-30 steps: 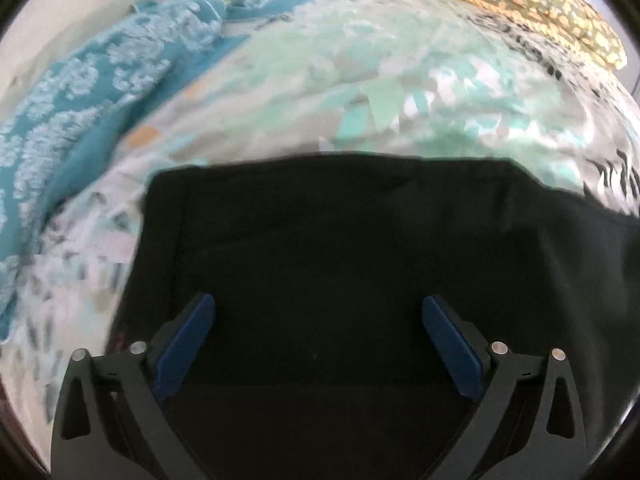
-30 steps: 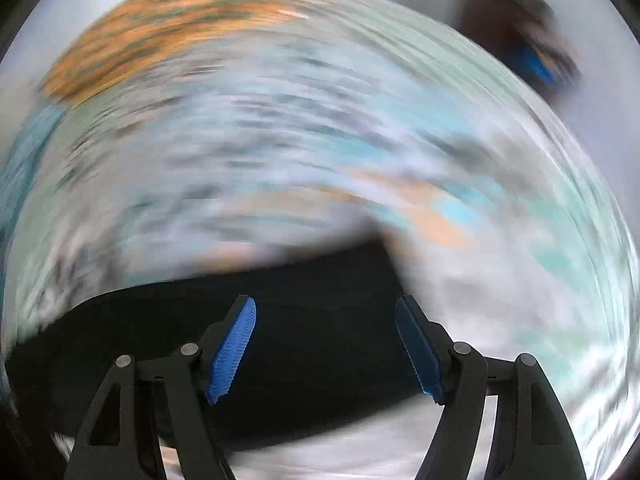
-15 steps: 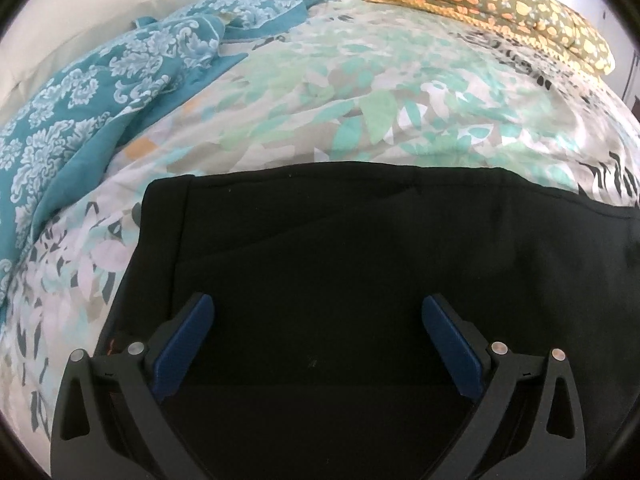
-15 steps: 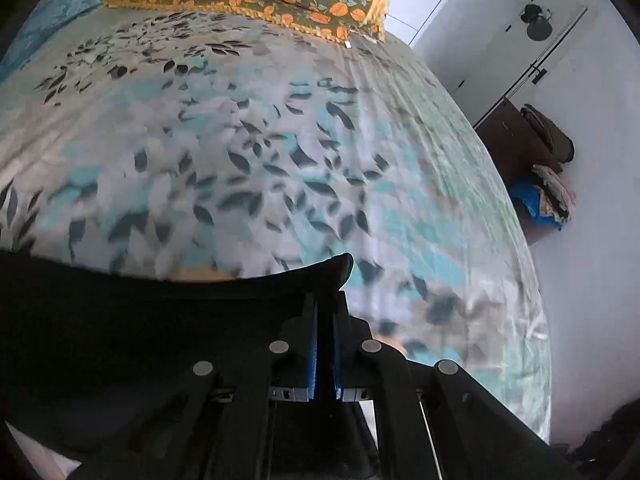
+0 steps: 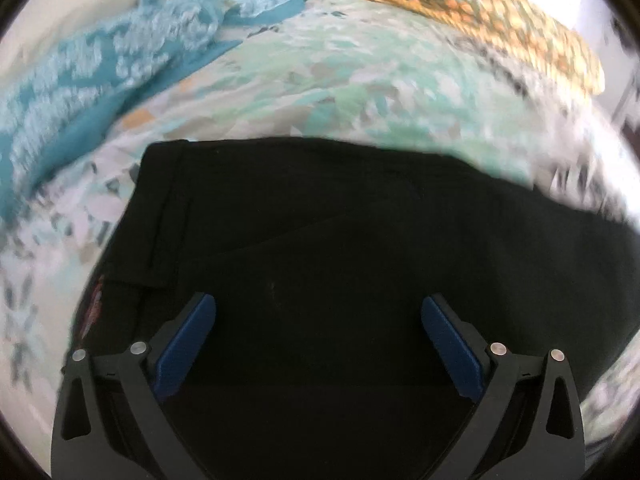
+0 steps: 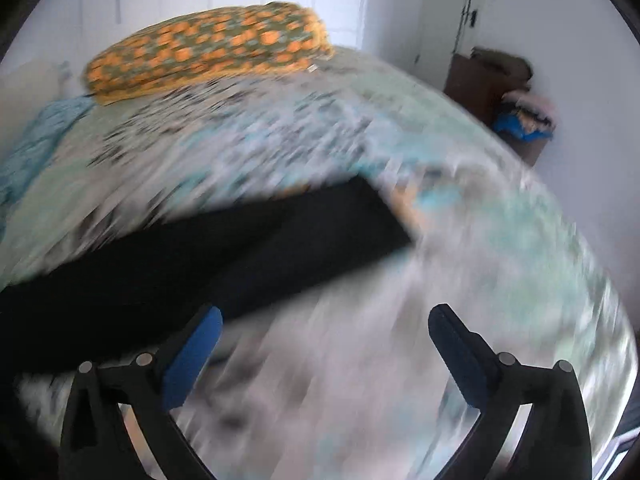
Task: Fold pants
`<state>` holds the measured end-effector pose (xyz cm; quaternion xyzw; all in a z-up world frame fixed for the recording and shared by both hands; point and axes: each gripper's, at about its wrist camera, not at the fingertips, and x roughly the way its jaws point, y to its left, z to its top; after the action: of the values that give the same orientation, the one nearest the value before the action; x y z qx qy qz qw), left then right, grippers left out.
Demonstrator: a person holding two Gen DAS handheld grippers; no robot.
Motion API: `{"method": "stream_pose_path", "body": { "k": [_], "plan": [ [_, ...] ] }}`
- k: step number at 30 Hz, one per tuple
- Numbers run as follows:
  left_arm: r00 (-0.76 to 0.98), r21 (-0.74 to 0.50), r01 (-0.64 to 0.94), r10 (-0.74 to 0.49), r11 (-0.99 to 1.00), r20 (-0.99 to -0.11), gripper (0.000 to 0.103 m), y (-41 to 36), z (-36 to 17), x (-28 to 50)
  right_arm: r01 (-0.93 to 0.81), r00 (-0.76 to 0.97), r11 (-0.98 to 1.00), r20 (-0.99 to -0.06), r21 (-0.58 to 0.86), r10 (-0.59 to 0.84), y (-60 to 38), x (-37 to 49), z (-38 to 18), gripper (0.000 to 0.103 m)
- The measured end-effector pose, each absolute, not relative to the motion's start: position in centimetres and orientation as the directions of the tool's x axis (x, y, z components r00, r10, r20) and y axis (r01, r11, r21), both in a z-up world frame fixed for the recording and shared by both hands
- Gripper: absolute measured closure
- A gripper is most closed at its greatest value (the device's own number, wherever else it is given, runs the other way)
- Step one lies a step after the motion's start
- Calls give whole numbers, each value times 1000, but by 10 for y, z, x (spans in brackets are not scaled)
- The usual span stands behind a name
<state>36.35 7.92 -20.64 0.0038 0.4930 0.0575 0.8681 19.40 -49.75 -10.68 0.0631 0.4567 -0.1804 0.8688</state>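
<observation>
Black pants (image 5: 320,216) lie flat on a leaf-patterned bedspread (image 5: 384,80). In the left wrist view the waistband end is at the left and the fabric fills the lower half. My left gripper (image 5: 318,312) is open and empty, hovering just above the pants. In the right wrist view the pants (image 6: 224,252) stretch from the left edge to the leg cuffs near the middle. My right gripper (image 6: 326,324) is open and empty, its left finger over the pants' near edge, its right finger over the bedspread (image 6: 500,256). Both views are motion-blurred.
A teal patterned blanket (image 5: 104,64) lies at the bed's far left. An orange-and-green pillow (image 5: 492,12) sits at the head of the bed, also in the right wrist view (image 6: 208,48). A dark cabinet with clothes (image 6: 504,92) stands by the wall at right.
My right gripper was shut on the pants' edge half a second ago; it has now opened, let go and pulled back. My left gripper stays open and has shifted slightly over the pants.
</observation>
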Motion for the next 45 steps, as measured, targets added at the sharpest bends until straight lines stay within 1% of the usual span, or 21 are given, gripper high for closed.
{"method": "stream_pose_path", "body": {
  "k": [1, 2, 6, 9, 10, 13, 14, 15, 16, 17, 19, 20, 26, 45],
  "plan": [
    [527, 126, -79, 148, 989, -837, 0, 72, -212, 359, 360, 521, 932, -822, -31, -229, -472, 170, -112, 1],
    [569, 146, -78, 164, 986, -806, 0, 68, -214, 354, 356, 524, 934, -824, -19, -216, -456, 155, -117, 1],
    [565, 90, -83, 121, 993, -816, 0, 76, -213, 356, 344, 560, 938, -810, 36, -174, -390, 112, -130, 1],
    [564, 93, -83, 124, 992, -817, 0, 74, -212, 356, 282, 551, 958, -826, 49, -120, -360, 114, -144, 1],
    [564, 94, -83, 125, 992, -816, 0, 74, -212, 357, 231, 552, 973, -826, 23, -111, -348, 121, -152, 1],
    [563, 91, -83, 122, 992, -817, 0, 75, -213, 357, 159, 586, 986, -797, -60, -143, -331, 131, -167, 1],
    [563, 92, -83, 123, 992, -817, 0, 75, -213, 357, 155, 593, 983, -786, -100, -173, -329, 136, -174, 0],
    [563, 90, -83, 122, 992, -817, 0, 75, -213, 357, 160, 565, 978, -800, -133, -201, -330, 142, -185, 0],
    [563, 90, -83, 121, 992, -818, 0, 75, -213, 357, 166, 487, 976, -849, -141, -206, -333, 152, -202, 0],
    [563, 91, -83, 122, 992, -818, 0, 75, -213, 357, 169, 438, 980, -882, -108, -173, -341, 159, -212, 0],
    [563, 91, -83, 122, 992, -818, 0, 75, -213, 357, 197, 476, 980, -872, -24, -117, -353, 157, -208, 0],
    [563, 90, -83, 121, 992, -818, 0, 75, -213, 357, 198, 469, 980, -876, -16, -109, -355, 158, -210, 0],
    [563, 90, -83, 121, 992, -818, 0, 75, -214, 357, 195, 469, 980, -875, -34, -124, -353, 154, -208, 0],
    [562, 90, -83, 121, 992, -818, 0, 76, -214, 357, 197, 469, 980, -875, -30, -121, -353, 154, -206, 0]
  ]
}}
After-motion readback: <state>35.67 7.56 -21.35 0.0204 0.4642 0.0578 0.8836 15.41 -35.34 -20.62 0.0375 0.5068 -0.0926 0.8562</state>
